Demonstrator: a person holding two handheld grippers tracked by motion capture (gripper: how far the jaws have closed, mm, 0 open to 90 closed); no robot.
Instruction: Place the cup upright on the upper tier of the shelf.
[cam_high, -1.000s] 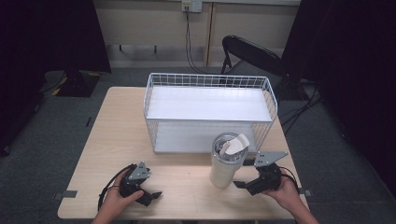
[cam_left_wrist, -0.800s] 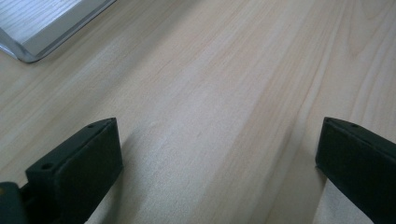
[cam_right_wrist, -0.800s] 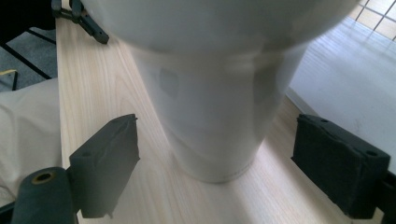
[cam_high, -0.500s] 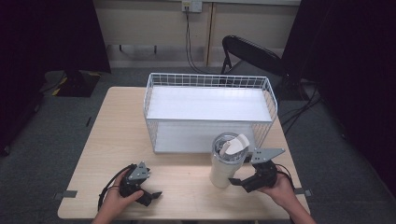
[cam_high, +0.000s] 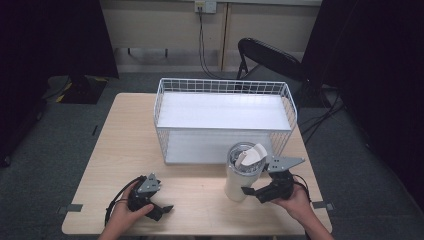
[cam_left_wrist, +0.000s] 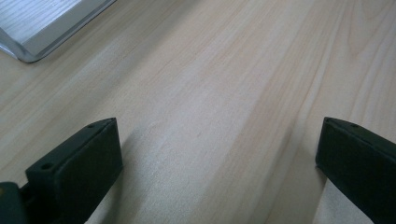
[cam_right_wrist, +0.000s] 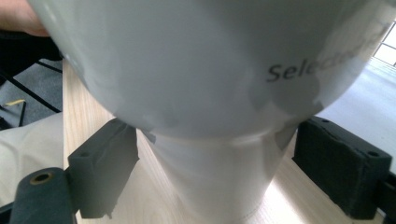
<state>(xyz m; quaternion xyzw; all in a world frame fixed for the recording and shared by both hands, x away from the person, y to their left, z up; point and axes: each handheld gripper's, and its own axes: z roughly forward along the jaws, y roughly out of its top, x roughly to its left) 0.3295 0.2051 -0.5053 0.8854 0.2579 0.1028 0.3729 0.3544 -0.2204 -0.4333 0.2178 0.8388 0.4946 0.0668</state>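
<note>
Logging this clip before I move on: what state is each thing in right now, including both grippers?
Tumbler: upright on the table, lid on, between the right gripper's fingers, not yet clamped.
Right gripper: open, astride the tumbler's narrow base.
Left gripper: open, holding nothing, low over bare wood.
Wire basket: upright, nothing inside but its white floor.
Table: carries the basket and tumbler.

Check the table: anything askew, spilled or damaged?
Nothing stands out. The white tumbler stands upright in front of the wire basket, no spill around it. The right gripper has its jaws open either side of the tumbler's narrow base; the left gripper is open over bare wood.
</note>
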